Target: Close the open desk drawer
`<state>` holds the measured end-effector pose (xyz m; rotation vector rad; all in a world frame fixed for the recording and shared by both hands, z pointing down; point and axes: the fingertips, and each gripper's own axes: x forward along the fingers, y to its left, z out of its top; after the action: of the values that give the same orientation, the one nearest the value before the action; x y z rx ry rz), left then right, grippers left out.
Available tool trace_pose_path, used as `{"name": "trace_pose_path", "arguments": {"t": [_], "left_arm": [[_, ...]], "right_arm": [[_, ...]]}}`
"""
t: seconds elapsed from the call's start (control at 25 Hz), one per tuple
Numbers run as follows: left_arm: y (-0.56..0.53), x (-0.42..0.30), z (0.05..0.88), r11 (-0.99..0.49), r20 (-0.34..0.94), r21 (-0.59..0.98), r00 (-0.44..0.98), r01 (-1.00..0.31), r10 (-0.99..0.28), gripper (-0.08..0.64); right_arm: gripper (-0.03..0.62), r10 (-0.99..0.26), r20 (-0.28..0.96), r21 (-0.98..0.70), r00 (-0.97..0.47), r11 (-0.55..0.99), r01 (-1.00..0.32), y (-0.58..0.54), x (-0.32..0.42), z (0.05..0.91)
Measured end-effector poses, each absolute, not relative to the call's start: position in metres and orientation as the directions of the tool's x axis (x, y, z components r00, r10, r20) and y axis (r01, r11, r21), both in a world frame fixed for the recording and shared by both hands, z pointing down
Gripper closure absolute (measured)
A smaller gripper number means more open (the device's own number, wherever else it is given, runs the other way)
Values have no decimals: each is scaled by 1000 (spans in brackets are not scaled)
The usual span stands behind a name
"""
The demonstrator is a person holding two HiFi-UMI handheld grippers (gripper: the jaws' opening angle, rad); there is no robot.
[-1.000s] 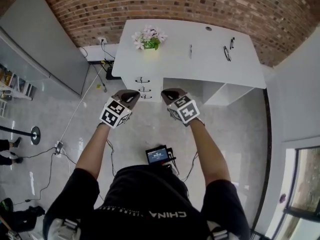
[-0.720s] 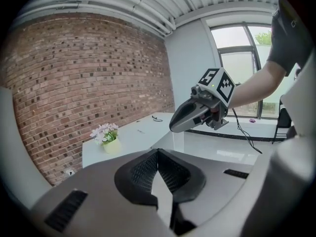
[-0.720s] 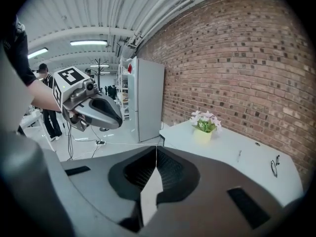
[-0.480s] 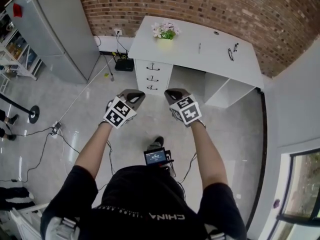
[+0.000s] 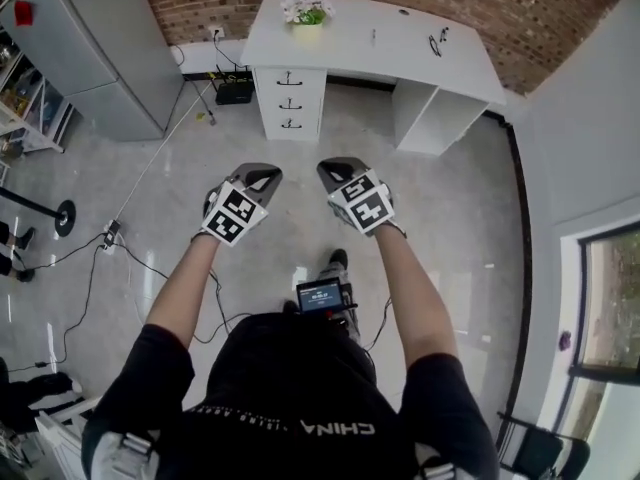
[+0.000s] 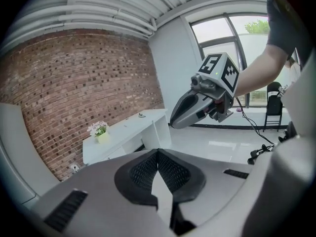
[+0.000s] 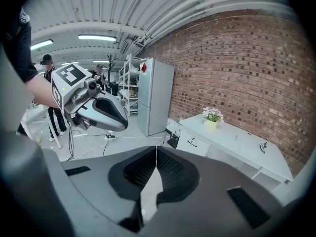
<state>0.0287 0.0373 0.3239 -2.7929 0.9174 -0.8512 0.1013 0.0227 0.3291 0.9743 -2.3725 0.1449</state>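
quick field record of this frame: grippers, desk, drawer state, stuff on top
left gripper: jaws together, nothing between them
right gripper: jaws together, nothing between them
gripper position: both held over open floor, well short of the desk, touching nothing
desk: white, against the brick wall
drawers: stack of three at the desk's left end; all fronts look flush, none visibly open
on desk: potted flowers, a few small dark items too small to identify
nearby: refrigerator left of the desk
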Motion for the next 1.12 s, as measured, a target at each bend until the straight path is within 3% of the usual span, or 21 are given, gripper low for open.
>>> {"name": "trace_pose_path", "arguments": {"t": [0.28, 0.68, 1.12], "left_arm": [[69, 65, 306, -815, 410, -197, 709, -544, -573, 548], [64, 154, 305, -824, 417, -185, 716, -536, -559, 548], [44, 182, 283, -788, 392, -226, 687, -573, -612, 548]], "right_arm": [[577, -656, 530, 155, -537, 698, -699, 58, 133, 317], [577, -683, 512, 179, -521, 678, -712, 57, 218, 298], [577, -659, 498, 178, -563, 713, -678, 42, 238, 288]]}}
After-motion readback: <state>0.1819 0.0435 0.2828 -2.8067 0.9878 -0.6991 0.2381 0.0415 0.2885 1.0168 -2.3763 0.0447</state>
